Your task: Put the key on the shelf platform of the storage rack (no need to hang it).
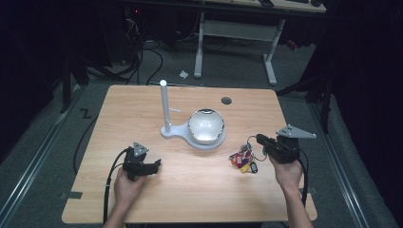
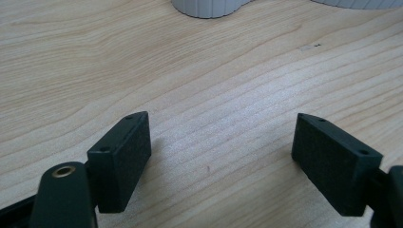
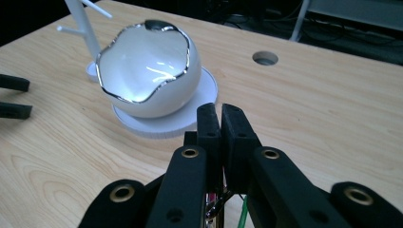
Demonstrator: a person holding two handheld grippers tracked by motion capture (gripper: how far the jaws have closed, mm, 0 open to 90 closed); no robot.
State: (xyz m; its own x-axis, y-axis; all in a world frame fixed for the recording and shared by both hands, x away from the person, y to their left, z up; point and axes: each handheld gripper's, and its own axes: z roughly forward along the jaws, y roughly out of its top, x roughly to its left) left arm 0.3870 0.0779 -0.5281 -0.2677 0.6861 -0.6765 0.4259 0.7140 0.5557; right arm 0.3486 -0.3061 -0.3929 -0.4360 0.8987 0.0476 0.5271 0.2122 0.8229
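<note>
A: High view first. What sits on the table (image 1: 142, 109)?

B: A white stand (image 1: 177, 131) with a post (image 1: 164, 105) at centre, and a white bowl (image 1: 206, 125) with a chrome rim on its round base. From here the bowl looks empty. At four o'clock from the bowl lies a bunch of keys (image 1: 244, 158) with coloured tags.

A: And the grippers?

B: The left gripper (image 1: 154, 166) is at eight o'clock from the bowl, over bare wood. The right gripper (image 1: 260, 139) is at four o'clock, its tip just beside the keys, at their two o'clock.

A: Left gripper view?

B: The left gripper (image 2: 221, 154) has its jaws wide apart with nothing between them, only wood grain. The stand's edge (image 2: 209, 7) is at twelve o'clock.

A: Right gripper view?

B: The right gripper (image 3: 221, 130) has its jaws pressed almost together. Below them, a metal ring and a green cord (image 3: 243, 211) peek out; whether they are pinched, I cannot tell. The bowl (image 3: 147, 71) is at eleven o'clock, glossy inside, nothing in it that I can see. The left gripper's jaws (image 3: 14, 97) show at nine o'clock.
</note>
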